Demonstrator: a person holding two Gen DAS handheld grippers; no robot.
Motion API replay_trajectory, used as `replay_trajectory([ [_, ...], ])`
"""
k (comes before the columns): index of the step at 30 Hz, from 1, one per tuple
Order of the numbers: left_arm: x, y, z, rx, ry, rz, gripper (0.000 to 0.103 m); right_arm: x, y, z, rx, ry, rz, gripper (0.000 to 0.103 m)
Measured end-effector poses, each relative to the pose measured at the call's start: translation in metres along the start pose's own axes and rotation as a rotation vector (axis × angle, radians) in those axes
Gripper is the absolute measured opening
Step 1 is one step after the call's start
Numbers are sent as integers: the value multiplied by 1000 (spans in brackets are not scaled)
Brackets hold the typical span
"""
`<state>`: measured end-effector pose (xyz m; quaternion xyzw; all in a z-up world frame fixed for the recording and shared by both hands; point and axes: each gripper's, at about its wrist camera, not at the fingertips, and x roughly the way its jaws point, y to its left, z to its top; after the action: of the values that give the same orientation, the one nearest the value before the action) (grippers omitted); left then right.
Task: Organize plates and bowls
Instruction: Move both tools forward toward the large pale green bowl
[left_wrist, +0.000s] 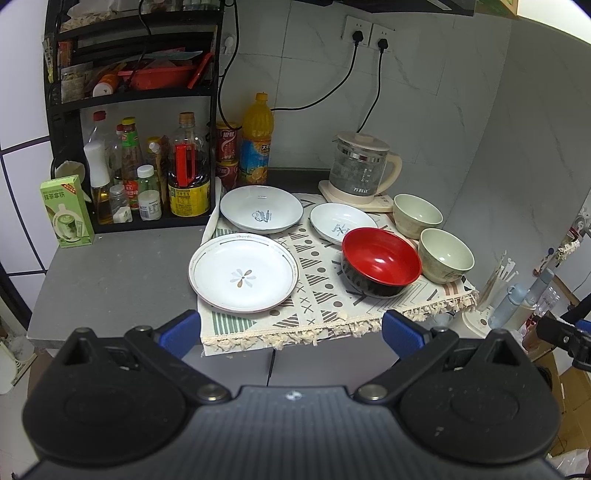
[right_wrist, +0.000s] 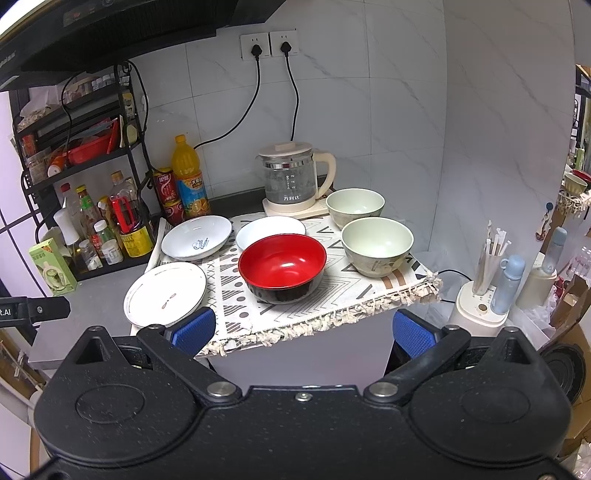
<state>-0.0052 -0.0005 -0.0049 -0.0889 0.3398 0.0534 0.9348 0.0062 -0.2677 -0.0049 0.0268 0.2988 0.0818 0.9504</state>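
On a patterned cloth (left_wrist: 317, 306) (right_wrist: 332, 291) lie a white plate with a flower mark (left_wrist: 243, 272) (right_wrist: 165, 288), a deeper white plate with a blue drawing (left_wrist: 261, 208) (right_wrist: 196, 237), a small white dish (left_wrist: 338, 221) (right_wrist: 266, 226), a red and black bowl (left_wrist: 381, 260) (right_wrist: 282, 266) and two pale green bowls (left_wrist: 446, 254) (right_wrist: 376, 245), (left_wrist: 417, 215) (right_wrist: 355, 206). My left gripper (left_wrist: 291, 330) hangs open before the cloth's front edge, holding nothing. My right gripper (right_wrist: 303, 328) is open too, short of the red bowl.
A glass kettle (left_wrist: 360, 168) (right_wrist: 290, 179) stands at the back on its base. A black rack with bottles (left_wrist: 147, 173) (right_wrist: 92, 221), an orange juice bottle (left_wrist: 256, 140) (right_wrist: 188, 177) and a green carton (left_wrist: 66, 210) fill the left. A holder with straws (right_wrist: 487, 291) stands off the right edge.
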Motion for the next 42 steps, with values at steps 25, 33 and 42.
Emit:
replay_trajectory([
  [25, 34, -27, 16, -10, 47, 55, 103, 32, -32, 16, -2, 53, 11, 103],
  [33, 79, -41, 36, -12, 101, 67, 103, 62, -47, 31, 1, 94, 31, 103],
  [42, 131, -57, 61, -1, 142, 41, 103, 109, -62, 53, 18, 127, 35, 103],
])
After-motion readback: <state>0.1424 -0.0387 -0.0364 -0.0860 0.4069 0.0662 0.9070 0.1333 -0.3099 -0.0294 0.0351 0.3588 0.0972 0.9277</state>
